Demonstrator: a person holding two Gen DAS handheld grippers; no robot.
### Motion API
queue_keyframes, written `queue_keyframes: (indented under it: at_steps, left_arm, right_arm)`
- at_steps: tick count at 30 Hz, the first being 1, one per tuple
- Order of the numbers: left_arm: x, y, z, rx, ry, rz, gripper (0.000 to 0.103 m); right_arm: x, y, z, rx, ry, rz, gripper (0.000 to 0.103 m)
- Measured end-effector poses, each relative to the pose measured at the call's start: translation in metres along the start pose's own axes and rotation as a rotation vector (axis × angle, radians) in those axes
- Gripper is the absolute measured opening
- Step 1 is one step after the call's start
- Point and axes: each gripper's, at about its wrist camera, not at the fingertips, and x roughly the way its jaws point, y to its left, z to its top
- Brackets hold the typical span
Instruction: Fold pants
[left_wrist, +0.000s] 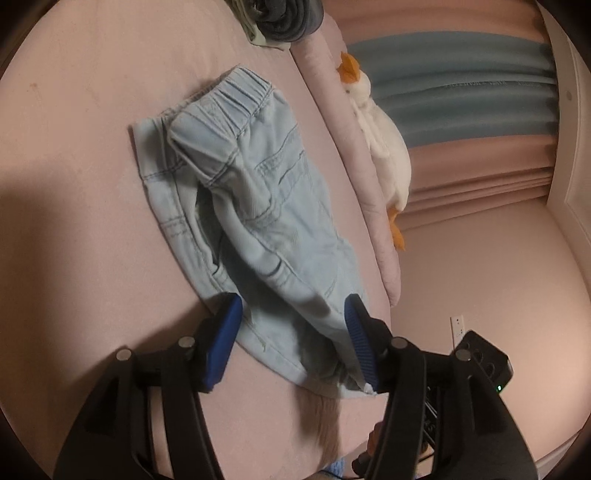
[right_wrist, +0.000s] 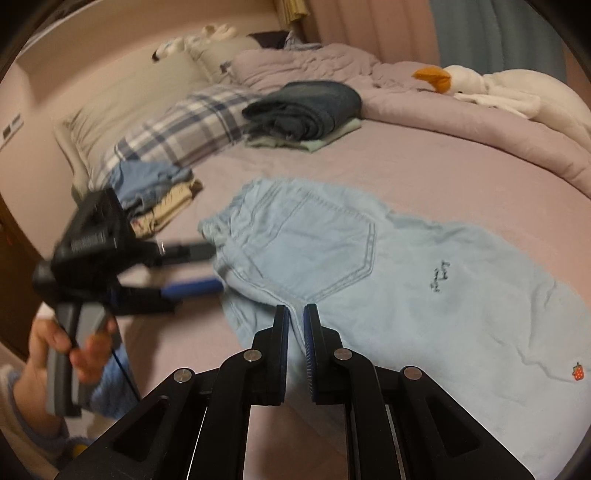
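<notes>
Pink bed (right_wrist: 424, 158), rumpled pale-blue pants (right_wrist: 388, 280)

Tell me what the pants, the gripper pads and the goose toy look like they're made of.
Pants: light blue denim, soft washed finish; contrast seams, patch pocket and gathered elastic waist show.
Pads on the left gripper: blue, probably rubber or plastic; fine ribbing across the face, matte.
Goose toy: white plush, fuzzy nap; orange beak and feet look like felt or fabric.
</notes>
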Motion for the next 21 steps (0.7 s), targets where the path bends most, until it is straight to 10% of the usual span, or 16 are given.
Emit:
queue_keyframes:
  at_steps: [4, 8, 21]
  left_arm:
    - [-0.001, 0.002, 0.019, -0.013, -0.082, 0.001, 0.055]
    - [-0.002, 0.01, 0.037, -0.031, -0.135, 0.056, 0.018]
    - [-0.021, 0.003, 0.029, 0.164, -0.145, 0.276, 0.032]
  right_arm:
    - [0.001, 0.006, -0.004, -0.024, 0.016, 0.01, 0.01]
    - [0.004, 0.009, -0.009, -0.043, 0.034, 0.012, 0.01]
    - [0.04, 0.026, -0.029, -0.091, 0.156, 0.003, 0.013]
